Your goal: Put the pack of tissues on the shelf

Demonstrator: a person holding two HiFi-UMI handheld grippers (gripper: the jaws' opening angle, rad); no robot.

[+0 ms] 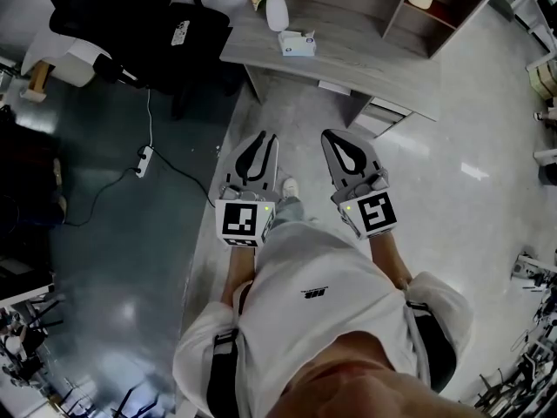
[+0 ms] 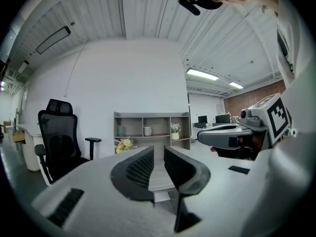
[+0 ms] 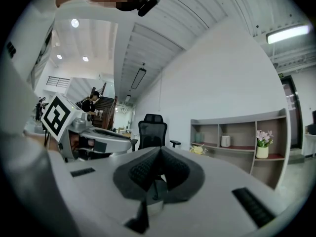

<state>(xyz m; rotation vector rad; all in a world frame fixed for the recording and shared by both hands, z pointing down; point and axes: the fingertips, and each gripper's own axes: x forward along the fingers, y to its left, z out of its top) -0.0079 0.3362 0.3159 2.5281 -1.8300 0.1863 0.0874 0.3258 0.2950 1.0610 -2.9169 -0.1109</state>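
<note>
Both grippers are held level at waist height, side by side, pointing at the desk [image 1: 348, 55]. The left gripper [image 1: 263, 136] has its jaws a narrow gap apart, empty; the right gripper [image 1: 333, 134] is closed on nothing. The pack of tissues [image 1: 298, 43] lies on the desk well ahead of both, and the shelf [image 1: 402, 7] stands beyond it.

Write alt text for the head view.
A person holds the left gripper and right gripper over the floor, short of a grey desk. On it sit a pack of tissues and a vase of flowers; a shelf stands behind.
</note>
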